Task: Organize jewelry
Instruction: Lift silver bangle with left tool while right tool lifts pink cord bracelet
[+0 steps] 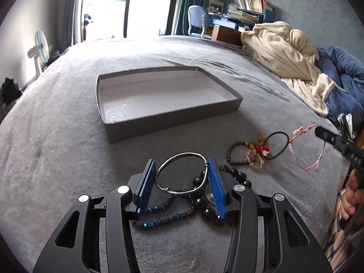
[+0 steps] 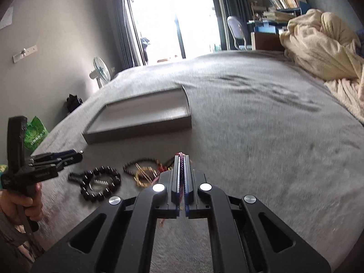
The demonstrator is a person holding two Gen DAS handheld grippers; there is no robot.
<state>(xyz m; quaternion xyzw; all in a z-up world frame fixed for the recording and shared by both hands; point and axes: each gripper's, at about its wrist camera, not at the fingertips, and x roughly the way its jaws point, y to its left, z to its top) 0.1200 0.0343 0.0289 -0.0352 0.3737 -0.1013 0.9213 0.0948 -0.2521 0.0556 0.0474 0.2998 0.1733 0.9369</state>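
A thin silver wire bangle (image 1: 182, 173), round with a small twisted wrap on its rim, sits between the ribbed blue fingers (image 1: 145, 186) of the left gripper (image 1: 180, 182); the right finger touches its wrapped edge, and whether the left finger presses it cannot be told. Below it, at 6 o'clock, lie a rope of small blue and brown beads (image 1: 159, 213) and a string of large glossy black round beads (image 1: 211, 207), the latter coiled in a loop in the right wrist view (image 2: 100, 184).

At 3 o'clock from the bangle rests a bracelet of small dark beads (image 1: 236, 154), touching a tangle of gold chain with red bits (image 1: 257, 154) and a smooth black elastic loop (image 1: 277, 145).

The right gripper (image 2: 181, 170) has its fingers pressed together on a braided pink cord (image 2: 181, 159), which runs up between them; from the left wrist view the same cord (image 1: 304, 154) hangs in a thin loop from that gripper's tip at the far 3 o'clock edge.

At 12 o'clock stands a shallow rectangular grey cardboard box (image 1: 173, 116) with a pale inside. Everything lies on a fuzzy grey bed cover (image 1: 56, 136). A crumpled cream waffle-knit blanket (image 1: 286, 52) is heaped at 2 o'clock.
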